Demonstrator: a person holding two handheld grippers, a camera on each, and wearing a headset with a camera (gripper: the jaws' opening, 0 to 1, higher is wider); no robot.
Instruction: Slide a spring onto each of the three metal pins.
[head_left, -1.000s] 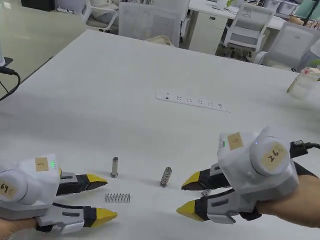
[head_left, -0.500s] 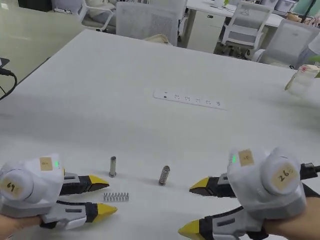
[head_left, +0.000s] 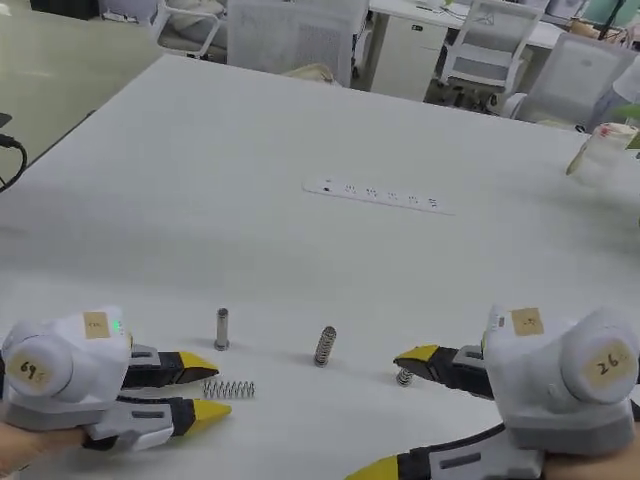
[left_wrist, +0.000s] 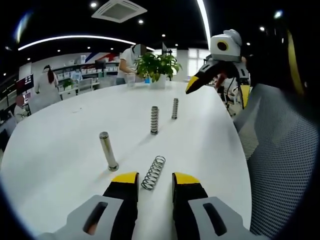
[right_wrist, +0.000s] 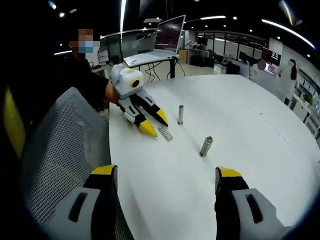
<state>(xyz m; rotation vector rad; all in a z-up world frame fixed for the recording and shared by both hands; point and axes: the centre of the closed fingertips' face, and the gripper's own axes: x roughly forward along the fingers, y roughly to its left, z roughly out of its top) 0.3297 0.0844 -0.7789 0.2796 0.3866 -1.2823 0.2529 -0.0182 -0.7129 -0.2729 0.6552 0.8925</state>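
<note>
A bare metal pin (head_left: 222, 328) stands upright on the white table (head_left: 300, 250). To its right stand a pin wearing a spring (head_left: 325, 345) and another sprung pin (head_left: 404, 377), partly hidden behind a finger of my right gripper (head_left: 385, 412), which is wide open and holds nothing. A loose spring (head_left: 228, 389) lies flat just in front of my left gripper (head_left: 208, 388). In the left gripper view that loose spring (left_wrist: 153, 172) reaches into the gap of the open left gripper (left_wrist: 155, 178), untouched, with the bare pin (left_wrist: 107, 151) beyond. The right gripper view shows my right gripper (right_wrist: 165, 172) open.
A white power strip (head_left: 375, 195) lies across the table's middle. A clear jar (head_left: 600, 160) stands at the far right edge. Office chairs (head_left: 490, 45) line the far side. A black cable (head_left: 10, 160) hangs off the left edge.
My right gripper has drawn back toward the near right, uncovering the third sprung pin. My left gripper's jaws have narrowed around the end of the loose spring.
</note>
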